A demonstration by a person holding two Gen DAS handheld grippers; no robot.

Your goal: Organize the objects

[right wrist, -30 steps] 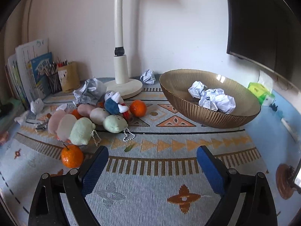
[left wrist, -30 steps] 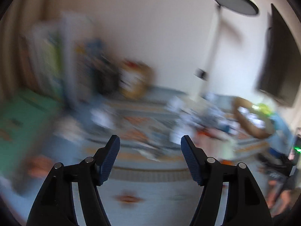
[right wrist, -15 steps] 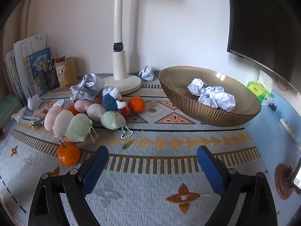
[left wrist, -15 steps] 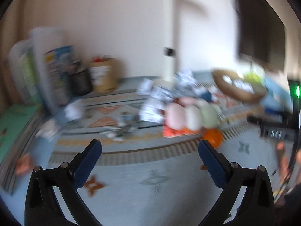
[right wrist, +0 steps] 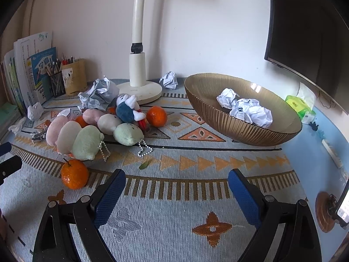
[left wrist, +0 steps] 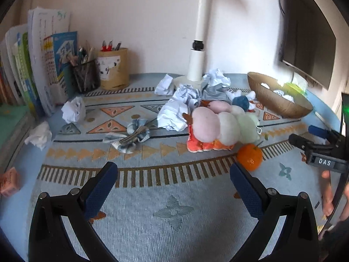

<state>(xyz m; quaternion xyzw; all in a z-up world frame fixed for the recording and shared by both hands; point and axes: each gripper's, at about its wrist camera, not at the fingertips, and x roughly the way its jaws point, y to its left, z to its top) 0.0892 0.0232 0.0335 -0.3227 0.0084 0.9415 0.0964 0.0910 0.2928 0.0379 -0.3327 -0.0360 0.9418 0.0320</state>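
Hovering low over the worktop (right wrist: 174,229), both grippers' fingers (left wrist: 102,187) (right wrist: 109,196) spread empty; bowl (right wrist: 240,128) holds paper balls (right wrist: 250,111), presumably the collection point.

Both views bright, soft daylight, sharp in the middle. Heavy fisheye bending and dark vignette at edges. Lamp pole (right wrist: 138,24) throws a soft shadow on the wall, up right of it. Small glare on bowl (right wrist: 250,128) rim.

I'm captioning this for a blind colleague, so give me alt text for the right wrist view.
The open right gripper hovers over a patterned mat, empty. Beyond it sit a gold bowl holding crumpled paper balls, pastel plush toys, two oranges and a lamp base.
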